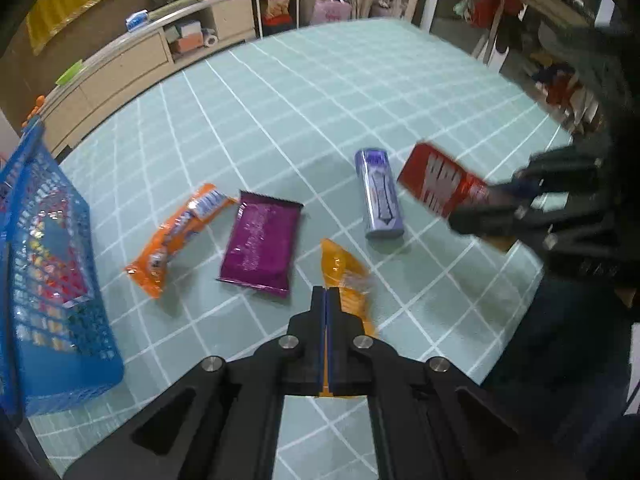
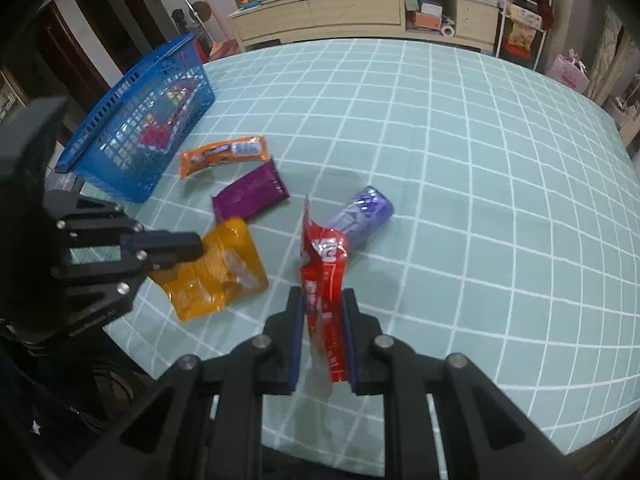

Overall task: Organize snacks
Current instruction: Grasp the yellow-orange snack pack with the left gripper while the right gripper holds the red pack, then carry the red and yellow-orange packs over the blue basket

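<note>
My left gripper (image 1: 326, 294) is shut on a yellow-orange snack packet (image 1: 346, 276), also seen in the right wrist view (image 2: 216, 268). My right gripper (image 2: 322, 300) is shut on a red snack packet (image 2: 324, 264) and holds it above the table; it shows in the left wrist view (image 1: 440, 184) too. On the green checked cloth lie an orange packet (image 1: 176, 236), a purple packet (image 1: 260, 244) and a lilac tube pack (image 1: 378, 196). A blue mesh basket (image 1: 60, 280) with snacks inside stands at the left, also in the right wrist view (image 2: 140, 128).
The table edge (image 1: 516, 340) runs close at the right of the left wrist view. A wooden cabinet (image 2: 360, 12) stands behind the table, with shelves and clutter around the room.
</note>
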